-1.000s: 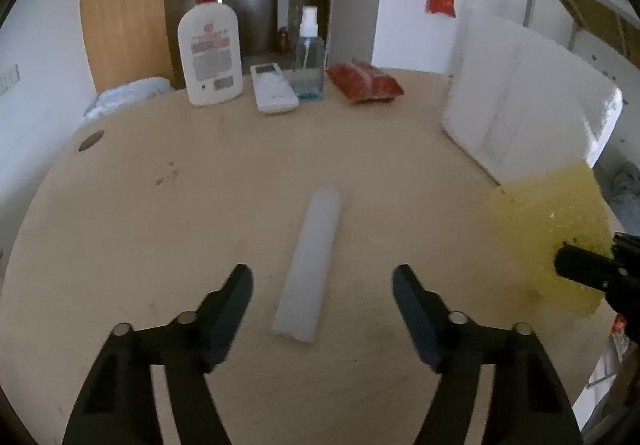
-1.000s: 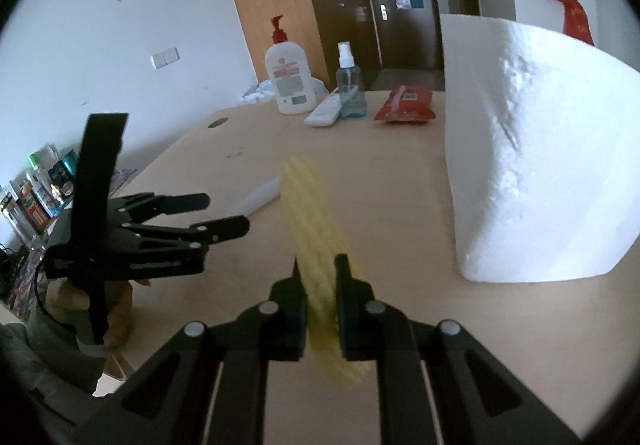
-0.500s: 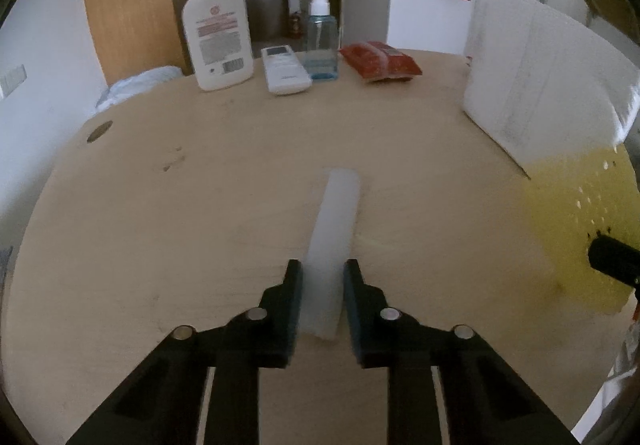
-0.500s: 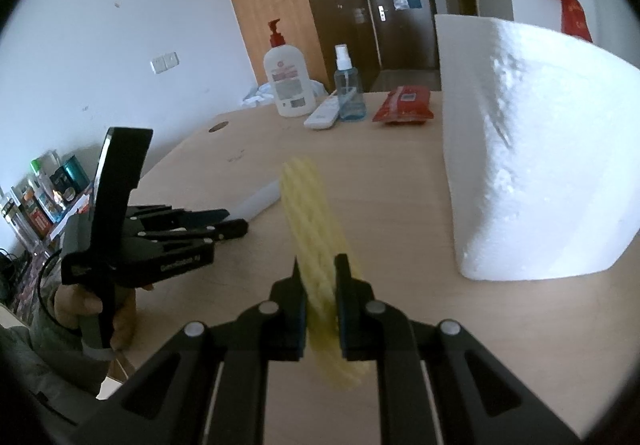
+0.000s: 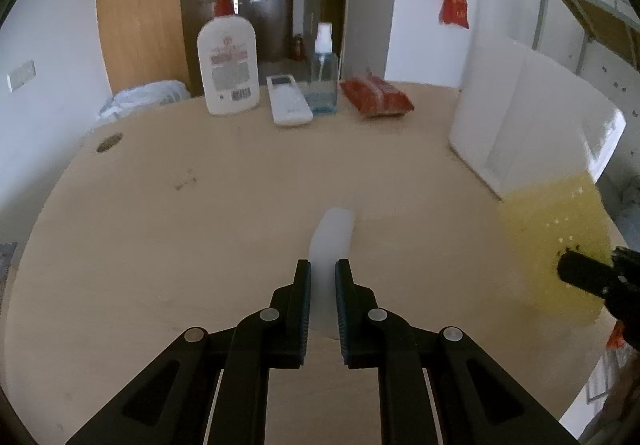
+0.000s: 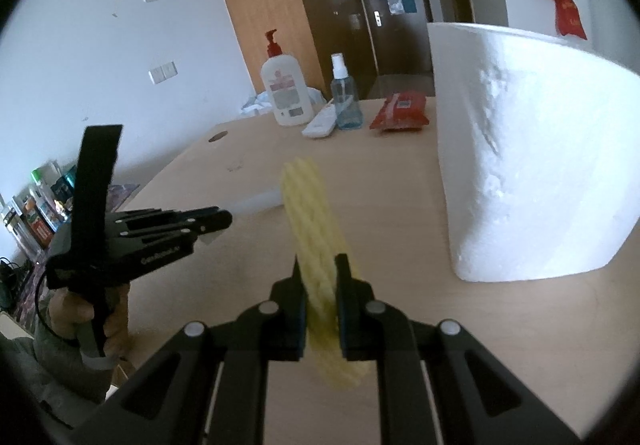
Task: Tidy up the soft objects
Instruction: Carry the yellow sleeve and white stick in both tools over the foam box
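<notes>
A white foam strip (image 5: 334,237) lies lengthwise between the pads of my left gripper (image 5: 323,273). Those jaws are closing and the pads press on the strip's near end. From the right wrist view, the left gripper (image 6: 224,219) sits low over the wooden table (image 5: 200,229), with the strip (image 6: 256,201) sticking out beyond its tips. My right gripper (image 6: 319,265) is shut on a yellow foam net sleeve (image 6: 308,205) and holds it upright above the table. The sleeve (image 5: 552,229) also shows at the right edge of the left wrist view.
A large white foam block (image 6: 520,149) stands on the table's right side. At the far edge stand a lotion pump bottle (image 5: 228,73), a white remote (image 5: 288,101), a spray bottle (image 5: 324,77) and a red packet (image 5: 376,97). A person's hand (image 6: 108,325) grips the left tool.
The left jaws have come together from wide open onto the white strip's near end. The right gripper has kept still with the yellow sleeve.
</notes>
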### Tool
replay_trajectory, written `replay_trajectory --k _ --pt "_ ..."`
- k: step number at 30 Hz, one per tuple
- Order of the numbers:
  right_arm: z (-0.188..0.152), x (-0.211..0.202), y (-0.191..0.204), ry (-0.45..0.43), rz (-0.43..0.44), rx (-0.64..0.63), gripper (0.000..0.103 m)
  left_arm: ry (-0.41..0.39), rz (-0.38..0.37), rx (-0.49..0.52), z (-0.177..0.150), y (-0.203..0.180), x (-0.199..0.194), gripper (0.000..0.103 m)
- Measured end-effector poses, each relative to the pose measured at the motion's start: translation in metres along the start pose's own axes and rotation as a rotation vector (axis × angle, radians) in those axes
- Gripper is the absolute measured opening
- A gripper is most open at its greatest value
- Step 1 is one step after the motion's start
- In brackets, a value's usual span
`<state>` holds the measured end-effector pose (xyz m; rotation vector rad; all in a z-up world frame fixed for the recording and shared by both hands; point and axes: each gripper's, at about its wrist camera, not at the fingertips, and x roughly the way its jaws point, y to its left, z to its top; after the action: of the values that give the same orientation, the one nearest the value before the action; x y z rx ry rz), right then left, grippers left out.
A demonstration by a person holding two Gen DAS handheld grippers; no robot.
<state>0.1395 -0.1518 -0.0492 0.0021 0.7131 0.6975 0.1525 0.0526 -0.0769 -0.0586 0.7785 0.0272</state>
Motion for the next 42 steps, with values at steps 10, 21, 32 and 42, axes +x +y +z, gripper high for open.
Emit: replay_trajectory --k 10,21,32,42 --pt "0.004 -0.011 0.008 -0.044 0.006 -0.01 0.015 -0.126 -0.001 -0.005 0.007 0.0 -0.055 0.013" --pt "0.017 -0.048 0.031 -0.16 0.001 -0.062 0.015 -0.329 0.003 0.025 0.01 -0.01 -0.134 0.013" --pt "0.027 -0.096 0.056 -0.295 0.004 -0.123 0.015 -0.489 0.005 0.057 -0.002 -0.022 -0.202 0.013" --pt "0.023 -0.112 0.056 -0.333 -0.002 -0.129 0.015 -0.528 -0.027 0.081 -0.009 -0.036 -0.224 0.013"
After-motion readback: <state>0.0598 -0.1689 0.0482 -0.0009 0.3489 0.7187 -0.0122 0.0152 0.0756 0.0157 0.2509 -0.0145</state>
